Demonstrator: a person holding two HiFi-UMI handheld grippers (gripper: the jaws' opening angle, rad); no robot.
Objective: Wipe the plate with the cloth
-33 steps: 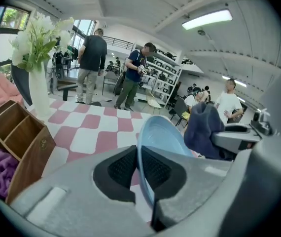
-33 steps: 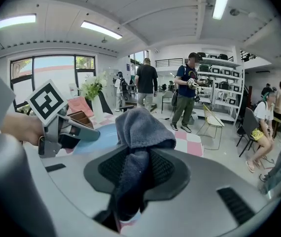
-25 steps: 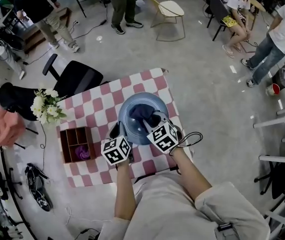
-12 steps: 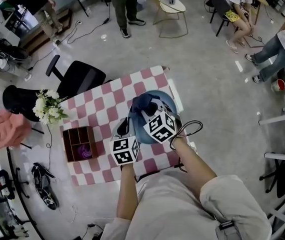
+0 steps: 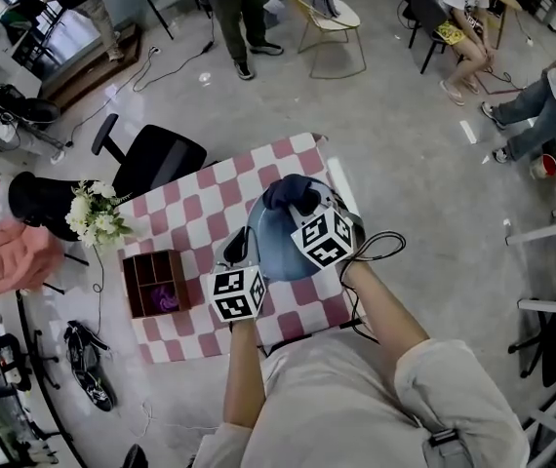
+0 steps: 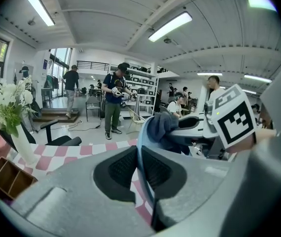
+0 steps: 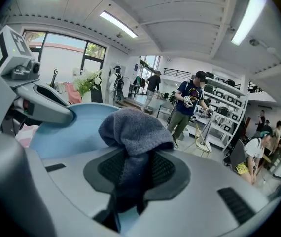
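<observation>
- The left gripper [image 5: 238, 253] is pinching the rim of the light blue plate [image 5: 276, 244], with its jaws pressed onto the edge from both sides.
- The plate is being held tilted above the red-and-white checked tablecloth [image 5: 185, 213].
- The dark blue cloth [image 5: 289, 193] is resting against the plate's face near its far rim.
- The right gripper [image 5: 305, 214] is clamping the bunched cloth between its jaws.

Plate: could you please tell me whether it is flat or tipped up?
Tipped up: the plate stands on edge, its rim clamped in the left gripper.
</observation>
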